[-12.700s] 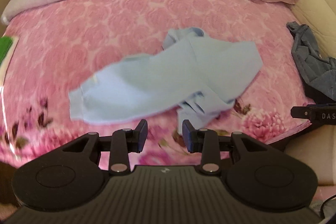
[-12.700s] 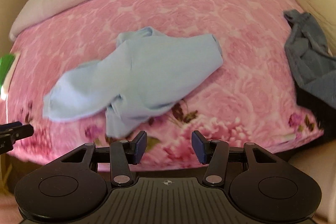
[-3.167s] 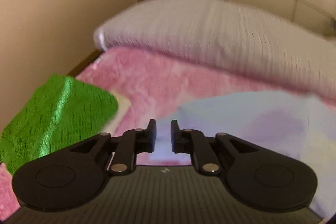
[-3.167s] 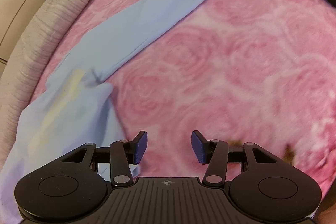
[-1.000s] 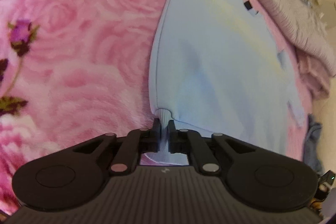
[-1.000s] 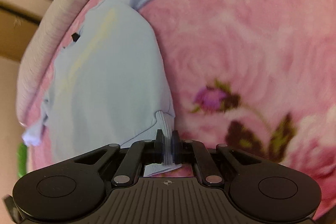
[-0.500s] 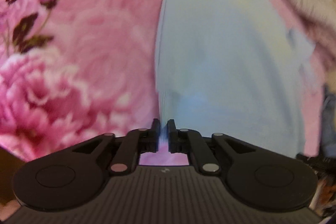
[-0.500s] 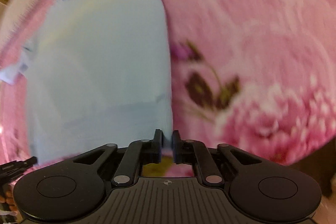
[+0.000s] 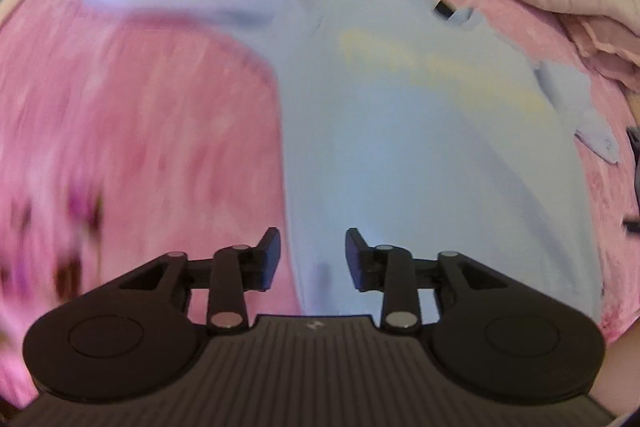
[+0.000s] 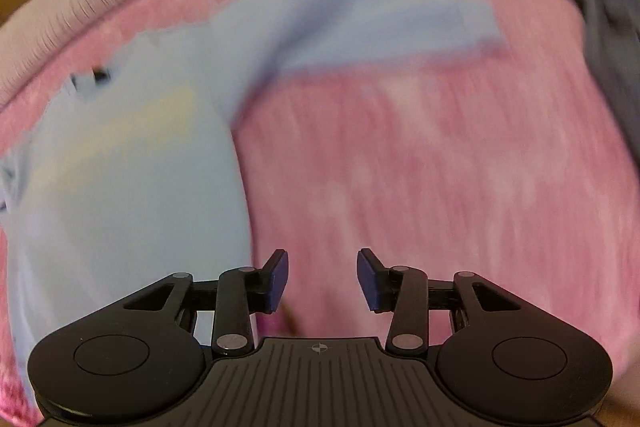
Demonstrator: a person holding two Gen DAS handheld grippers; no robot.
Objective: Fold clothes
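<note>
With both the left gripper and right gripper spread and empty, the shirt lies flat on the bed toward its near edge, looking light, limp and best pinched at hem corners or a sleeve.

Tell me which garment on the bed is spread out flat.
The light blue shirt, laid open with a sleeve stretched sideways. The dark grey-blue garment sits crumpled at the bed's edge.
</note>
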